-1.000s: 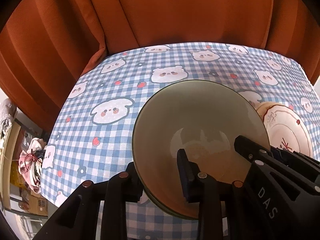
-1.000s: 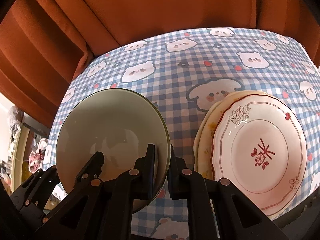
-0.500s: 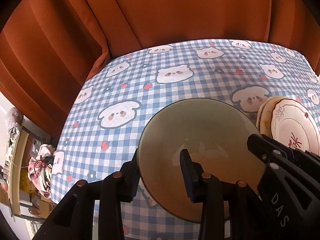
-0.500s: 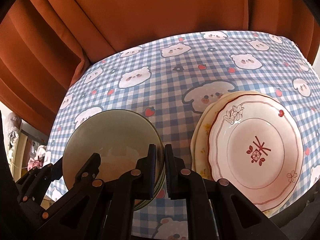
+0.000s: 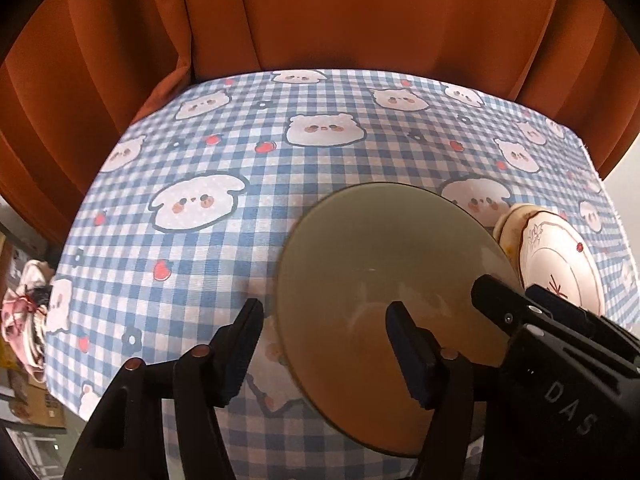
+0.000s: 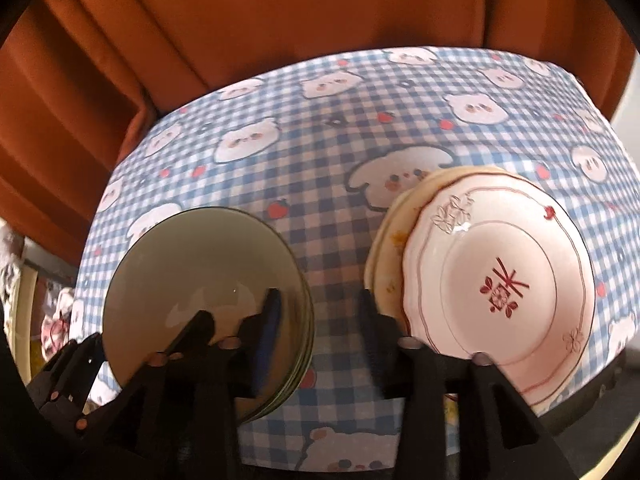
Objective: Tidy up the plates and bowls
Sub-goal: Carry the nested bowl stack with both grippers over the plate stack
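**Bowls stacked at left, both grippers released**

The green bowl (image 6: 200,276) sits on the checked tablecloth (image 5: 248,184), on top of other bowls whose rims show as layered edges along its right side in the right wrist view. I cannot count those lower rims with certainty. Just to its right, apart from it, lies the pink plate (image 6: 500,276) with a red flower mark, resting on a yellowish plate (image 6: 386,264) beneath it.

Your left gripper (image 5: 324,344) straddles the left rim of the bowl: 1 finger stands outside the rim over the cloth, the other inside over the bowl's floor. Its jaws have just been opening, and neither pad presses on the rim.

Your right gripper (image 6: 318,316) straddles the bowl's right rim, 1 finger inside the bowl, the other over the cloth beside the plates. Its jaws have just been opening too and grip nothing.

An orange curtain (image 5: 320,20) hangs behind the table.
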A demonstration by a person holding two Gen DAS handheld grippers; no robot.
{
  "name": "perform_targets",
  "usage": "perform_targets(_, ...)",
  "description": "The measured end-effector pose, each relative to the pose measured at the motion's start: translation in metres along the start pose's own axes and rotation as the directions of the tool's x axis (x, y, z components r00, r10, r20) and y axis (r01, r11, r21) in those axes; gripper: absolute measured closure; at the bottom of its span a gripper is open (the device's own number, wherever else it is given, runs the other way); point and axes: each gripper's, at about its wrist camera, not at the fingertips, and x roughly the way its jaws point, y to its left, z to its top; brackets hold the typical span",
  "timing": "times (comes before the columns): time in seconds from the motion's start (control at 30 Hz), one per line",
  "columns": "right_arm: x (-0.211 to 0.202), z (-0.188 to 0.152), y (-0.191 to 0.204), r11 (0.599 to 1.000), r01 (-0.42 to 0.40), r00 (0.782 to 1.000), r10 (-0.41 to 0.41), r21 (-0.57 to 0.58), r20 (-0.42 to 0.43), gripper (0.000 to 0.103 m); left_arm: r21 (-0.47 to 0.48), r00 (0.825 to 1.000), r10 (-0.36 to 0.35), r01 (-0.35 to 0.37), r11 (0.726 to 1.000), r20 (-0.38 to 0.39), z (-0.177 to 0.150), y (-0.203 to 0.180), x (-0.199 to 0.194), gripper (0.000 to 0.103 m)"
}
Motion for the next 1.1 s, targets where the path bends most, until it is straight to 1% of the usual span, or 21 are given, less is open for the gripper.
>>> perform_targets(0.1, 0.003, 0.0, 0.003, 0.999, 0.018, 1.0, -0.017, 0.034, -0.013, 0.043, -0.001, 0.998, -0.061, 0.061, 0.998, -0.035, 0.002, 0.01, 0.007, 0.036)
perform_targets(0.2, 0.006, -0.002, 0.008, 0.997, 0.052, 0.998, -0.05, 0.061, -0.026, 0.043, 0.021, 0.994, -0.095, 0.096, 0.995, -0.049, 0.004, 0.013, 0.01, 0.036)
perform_targets(0.3, 0.009, -0.005, 0.012, 0.992, 0.086, 0.996, -0.083, 0.087, -0.041, 0.043, 0.046, 0.986, -0.147, 0.15, 0.988, -0.075, 0.004, 0.016, 0.015, 0.036)
perform_targets(0.4, 0.011, -0.008, 0.012, 0.988, 0.112, 0.993, -0.107, 0.107, -0.05, 0.043, 0.067, 0.979, -0.182, 0.188, 0.98, -0.091, 0.004, 0.015, 0.018, 0.036)
perform_targets(0.47, 0.012, -0.009, 0.012, 0.985, 0.126, 0.991, -0.12, 0.121, -0.054, 0.043, 0.073, 0.976, -0.194, 0.202, 0.977, -0.103, 0.005, 0.015, 0.021, 0.036)
perform_targets(0.63, 0.018, -0.009, 0.012, 0.979, 0.144, 0.988, -0.134, 0.143, -0.074, 0.043, 0.09, 0.975, -0.187, 0.198, 0.976, -0.122, 0.008, 0.014, 0.028, 0.036)
perform_targets(0.77, 0.028, -0.007, 0.011, 0.982, 0.111, 0.991, -0.099, 0.154, -0.086, 0.043, 0.089, 0.977, -0.18, 0.191, 0.978, -0.116, 0.009, 0.014, 0.031, 0.036)
perform_targets(0.93, 0.039, -0.003, 0.008, 0.99, 0.013, 0.995, 0.001, 0.144, -0.096, 0.043, 0.073, 0.979, -0.161, 0.171, 0.983, -0.124, 0.01, 0.018, 0.032, 0.034)
perform_targets(1.1, 0.046, 0.003, 0.003, 0.988, -0.065, 0.991, 0.081, 0.14, -0.111, 0.044, 0.047, 0.983, -0.125, 0.132, 0.99, -0.131, 0.011, 0.016, 0.031, 0.034)
